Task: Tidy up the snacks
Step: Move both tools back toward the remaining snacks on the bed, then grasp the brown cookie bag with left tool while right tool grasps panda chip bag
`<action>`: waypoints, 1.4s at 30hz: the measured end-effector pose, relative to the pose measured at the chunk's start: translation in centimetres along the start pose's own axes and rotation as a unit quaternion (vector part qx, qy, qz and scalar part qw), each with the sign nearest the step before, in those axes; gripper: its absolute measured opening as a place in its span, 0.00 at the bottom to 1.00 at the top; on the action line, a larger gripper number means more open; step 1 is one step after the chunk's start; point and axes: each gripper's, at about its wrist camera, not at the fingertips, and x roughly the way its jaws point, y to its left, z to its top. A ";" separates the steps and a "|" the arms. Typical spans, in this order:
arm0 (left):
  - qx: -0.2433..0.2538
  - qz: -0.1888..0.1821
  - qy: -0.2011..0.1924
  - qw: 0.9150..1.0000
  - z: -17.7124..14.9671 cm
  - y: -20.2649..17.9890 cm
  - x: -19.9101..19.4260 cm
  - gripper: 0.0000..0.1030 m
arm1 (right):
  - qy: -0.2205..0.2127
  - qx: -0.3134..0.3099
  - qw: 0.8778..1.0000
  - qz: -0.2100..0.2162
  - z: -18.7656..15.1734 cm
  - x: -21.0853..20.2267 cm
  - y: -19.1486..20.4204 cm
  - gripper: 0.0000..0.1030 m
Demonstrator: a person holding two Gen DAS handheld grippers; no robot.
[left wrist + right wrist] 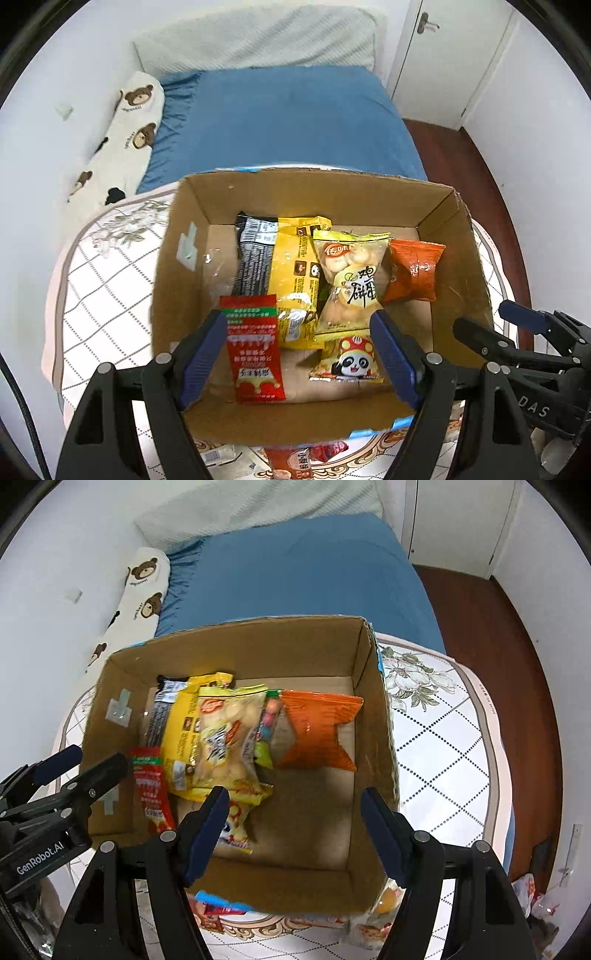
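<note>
An open cardboard box [192, 206] [365, 686] stands on a quilted table. Inside lie several snack packs: a red sachet [255, 354] [151, 794], a yellow and black pack [288, 266] [177, 731], a clear biscuit bag [351, 280] [225, 734], a panda pack [351, 362] and an orange pack [413, 269] [317, 731]. My left gripper [299, 350] hangs open and empty above the box's near side. My right gripper [295, 827] hangs open and empty above the bare right part of the box floor; it also shows in the left wrist view [491, 321].
More snack packs lie on the table in front of the box [314, 458] [384, 904]. Behind the table is a bed with a blue sheet [280, 122] and a bear-print pillow [125, 129]. A white wall is at the left, a wooden floor [491, 635] at the right.
</note>
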 end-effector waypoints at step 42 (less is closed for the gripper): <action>-0.031 -0.012 0.230 0.973 -20.8 0.8 14.3 0.55 | 0.080 0.122 0.989 -0.003 -17.4 9.4 -5.7 0.69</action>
